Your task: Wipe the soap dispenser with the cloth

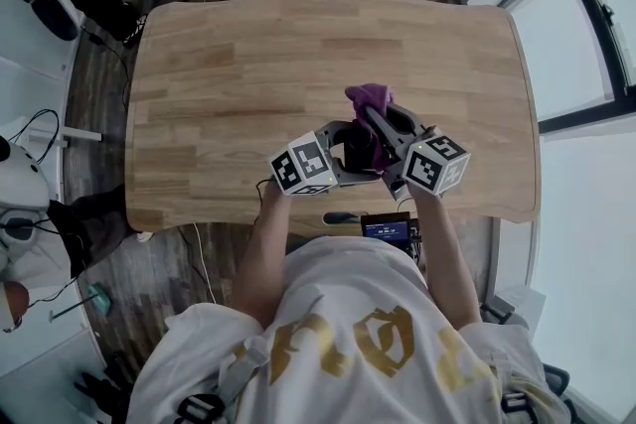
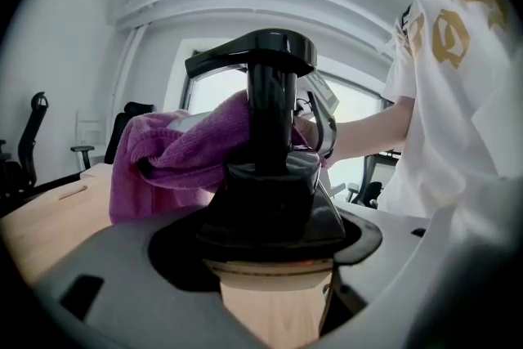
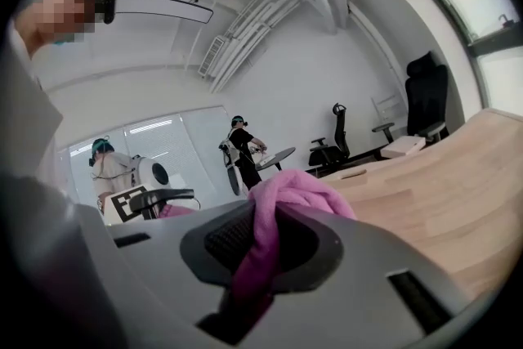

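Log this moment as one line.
left gripper: shut on soap dispenser | right gripper: shut on cloth | cloth against its neck

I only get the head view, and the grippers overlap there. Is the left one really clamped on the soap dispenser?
Observer: Yes. The left gripper view shows the left gripper shut around the soap dispenser, below its black pump.
Operator: And the cloth?
Observer: The right gripper view shows the right gripper pinching the purple cloth between its jaws.
Operator: Touching the pump?
Observer: In the left gripper view it appears bunched against the side of the pump's neck, under the spout.
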`<state>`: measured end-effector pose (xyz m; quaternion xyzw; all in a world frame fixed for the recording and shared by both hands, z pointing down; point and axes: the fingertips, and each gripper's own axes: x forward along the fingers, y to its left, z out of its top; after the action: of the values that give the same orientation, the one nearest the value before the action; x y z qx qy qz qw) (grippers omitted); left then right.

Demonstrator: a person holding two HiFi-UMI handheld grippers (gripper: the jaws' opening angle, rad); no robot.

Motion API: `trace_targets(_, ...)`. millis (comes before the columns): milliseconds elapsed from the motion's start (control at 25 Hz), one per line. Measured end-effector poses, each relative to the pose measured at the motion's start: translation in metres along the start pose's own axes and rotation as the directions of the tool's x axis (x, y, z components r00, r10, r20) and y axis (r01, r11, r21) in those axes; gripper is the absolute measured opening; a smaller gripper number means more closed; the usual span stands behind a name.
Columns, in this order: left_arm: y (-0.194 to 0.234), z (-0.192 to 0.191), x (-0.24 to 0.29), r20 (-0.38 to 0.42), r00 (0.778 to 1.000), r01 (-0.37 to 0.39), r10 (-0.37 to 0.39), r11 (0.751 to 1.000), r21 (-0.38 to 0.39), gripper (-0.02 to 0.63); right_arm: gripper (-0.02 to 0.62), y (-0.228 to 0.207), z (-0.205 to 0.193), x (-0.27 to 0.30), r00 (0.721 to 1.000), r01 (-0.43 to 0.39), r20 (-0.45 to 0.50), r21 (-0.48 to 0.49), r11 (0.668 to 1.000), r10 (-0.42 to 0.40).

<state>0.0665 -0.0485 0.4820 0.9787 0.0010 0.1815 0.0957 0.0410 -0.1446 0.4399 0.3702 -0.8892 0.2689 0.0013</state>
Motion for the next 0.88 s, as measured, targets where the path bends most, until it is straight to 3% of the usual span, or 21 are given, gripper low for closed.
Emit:
trace_targets(560, 0.005, -0.015, -0.009, 0.004, 1.000, -0.026, 0.026, 0.998, -0.059, 0.359, 0.055, 0.001, -0.021, 0.001, 0.997, 0.010, -0.075, -0.050, 0.999, -0.014)
trace_targets(880, 0.009, -0.013, -0.007, -0.005, 1.000, -0.027, 0.027, 0.998, -0.055, 0.359, 0.055, -0.003, -0.018, -0.012, 0.998, 0.031, -0.052, -0.038, 0.999, -0.033)
